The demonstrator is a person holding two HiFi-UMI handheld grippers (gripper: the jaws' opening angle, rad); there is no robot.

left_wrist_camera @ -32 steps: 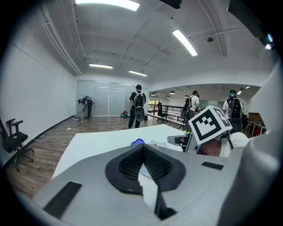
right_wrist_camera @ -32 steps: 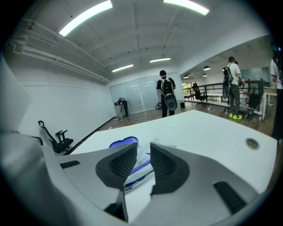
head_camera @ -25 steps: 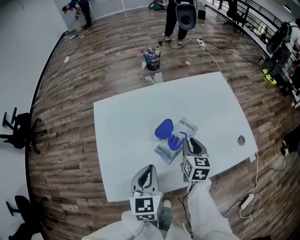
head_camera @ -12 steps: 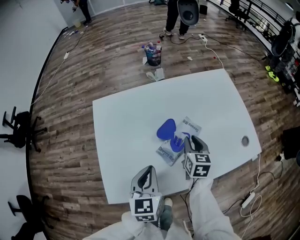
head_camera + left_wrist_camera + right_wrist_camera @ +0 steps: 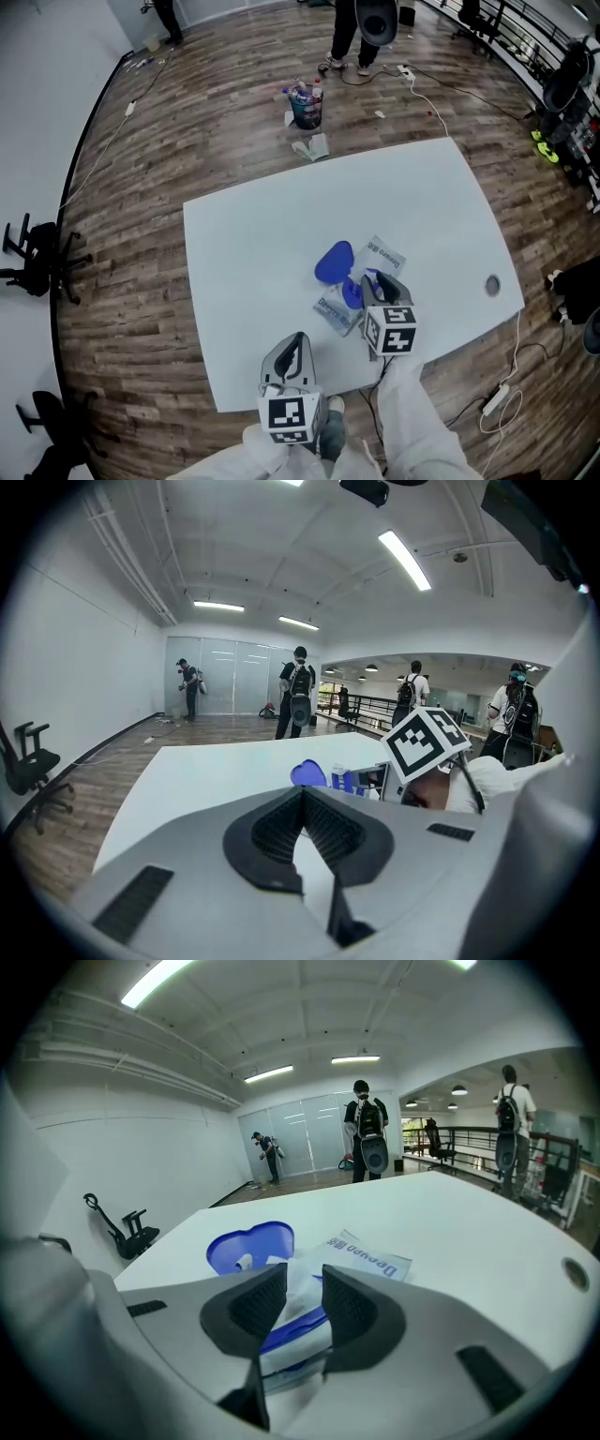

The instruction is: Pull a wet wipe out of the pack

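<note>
The white table (image 5: 253, 234) extends beneath and ahead of both claws; the wet-wipe pack (image 5: 382, 255) lies flat on it, directly below and ahead of the right gripper (image 5: 373, 284), and ahead and to the right of the left gripper (image 5: 296, 339); its blue lid (image 5: 333, 263) is flipped open, ahead-left of the right jaws; a white wet wipe (image 5: 300, 1290) rises from the pack's opening between the right jaws, which have just been opening and stand apart without clamping it; the left jaws meet tip to tip, empty.
</note>
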